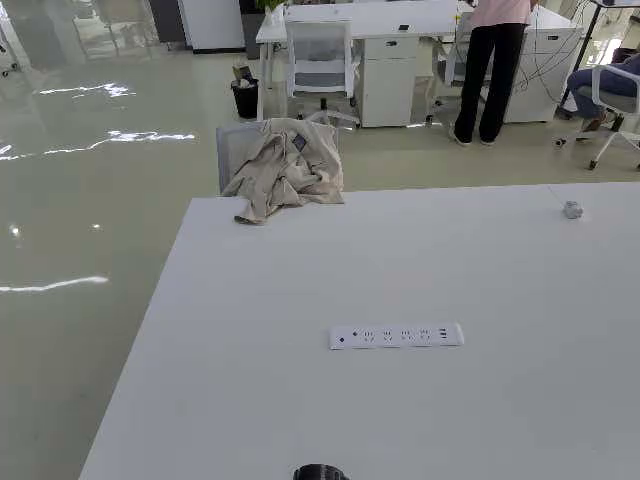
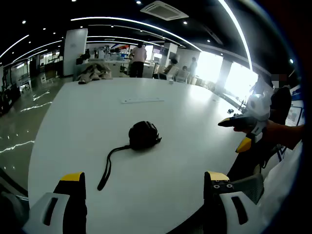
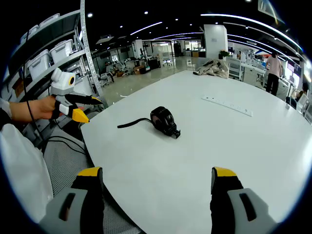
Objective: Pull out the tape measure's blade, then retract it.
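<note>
Tape [image 2: 144, 134] is lying mid-frame on the surface [image 2: 195, 112], straight ahead of left gripper [image 2: 145, 179] and right gripper [image 3: 156, 171]. Both are gaping wide, holding nothing; neither is sitting clearly nearer.

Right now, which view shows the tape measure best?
The right gripper view: the tape measure lies whole, close and well lit, strap included. The left gripper view shows its darker back; the head view catches just its top edge.
</note>
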